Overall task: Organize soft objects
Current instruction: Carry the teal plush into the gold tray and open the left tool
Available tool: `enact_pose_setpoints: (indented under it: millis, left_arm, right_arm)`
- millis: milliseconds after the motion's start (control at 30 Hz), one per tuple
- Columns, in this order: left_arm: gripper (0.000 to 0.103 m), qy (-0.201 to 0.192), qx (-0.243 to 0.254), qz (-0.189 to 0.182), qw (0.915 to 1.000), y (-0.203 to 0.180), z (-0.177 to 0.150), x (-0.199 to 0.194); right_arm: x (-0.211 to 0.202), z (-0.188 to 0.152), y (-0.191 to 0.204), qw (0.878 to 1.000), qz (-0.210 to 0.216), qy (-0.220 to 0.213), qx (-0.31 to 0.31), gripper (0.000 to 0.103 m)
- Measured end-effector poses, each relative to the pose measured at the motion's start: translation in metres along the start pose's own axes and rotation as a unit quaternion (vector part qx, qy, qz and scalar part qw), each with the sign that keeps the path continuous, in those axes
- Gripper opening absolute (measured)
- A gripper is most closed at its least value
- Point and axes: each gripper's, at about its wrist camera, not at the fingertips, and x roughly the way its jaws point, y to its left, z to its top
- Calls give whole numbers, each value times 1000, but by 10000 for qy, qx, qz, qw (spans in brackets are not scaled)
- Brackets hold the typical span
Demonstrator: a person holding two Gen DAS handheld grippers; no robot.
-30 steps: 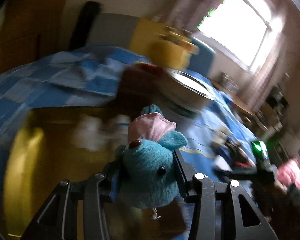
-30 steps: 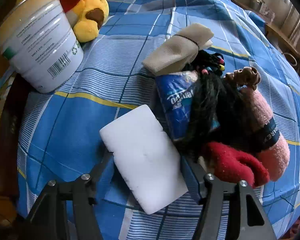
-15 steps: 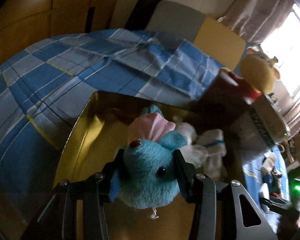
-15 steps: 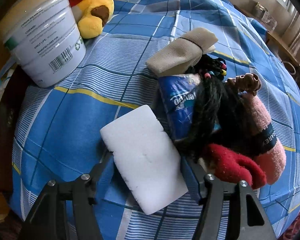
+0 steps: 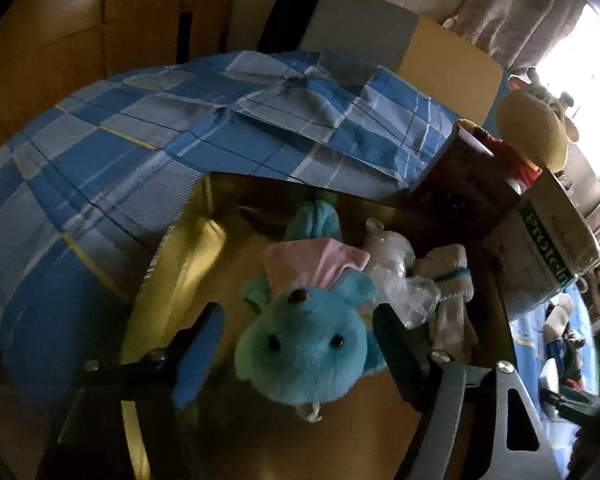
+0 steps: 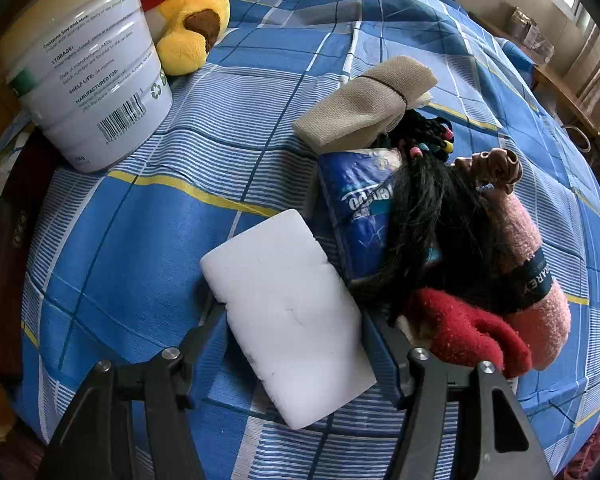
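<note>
In the left wrist view my left gripper (image 5: 296,340) is open over a gold box (image 5: 180,256). A blue plush toy with a pink cap (image 5: 308,344) sits between the spread fingers, free of the left pad. Clear-wrapped white soft items (image 5: 424,280) lie in the box beside it. In the right wrist view my right gripper (image 6: 296,320) is shut on a white sponge block (image 6: 288,312) above the blue checked bedspread (image 6: 140,232). To its right lies a pile: a beige cloth roll (image 6: 364,104), a blue packet (image 6: 352,204), a black wig (image 6: 432,208), a pink sock (image 6: 536,280) and a red sock (image 6: 468,332).
A white tin (image 6: 84,80) stands at the back left on the bed, with a yellow bear plush (image 6: 188,12) behind it. A dark red box lid (image 5: 464,184) leans by the tin in the left wrist view. A window is at the far right.
My left gripper has opened and the blue plush has dropped lower between the fingers, over the gold box. My right gripper has kept its hold on the sponge and hardly moved.
</note>
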Motion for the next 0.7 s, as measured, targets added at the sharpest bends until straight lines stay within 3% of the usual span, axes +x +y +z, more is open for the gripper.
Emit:
enact_pose_setpoints:
  millis: [333,467,600,700]
  left_arm:
    - [78,-355,614,-109,9974,-24,-30,-39]
    - [78,-399,693,-222,9965,-26,-30,-44]
    - [78,-464,661,-267,9964,-24,-27,-48]
    - [78,-479,670,-292,9962,-23,-26,-48]
  right_arm:
    - [-3,-1,-1,10000,-16,-52,6,62]
    - [-14,2,-9,9995,127,-114,281,60]
    - [-47,13,-2,9991,246,-344,101,60]
    - [-74,29,8,9983,87,-516,-254,60]
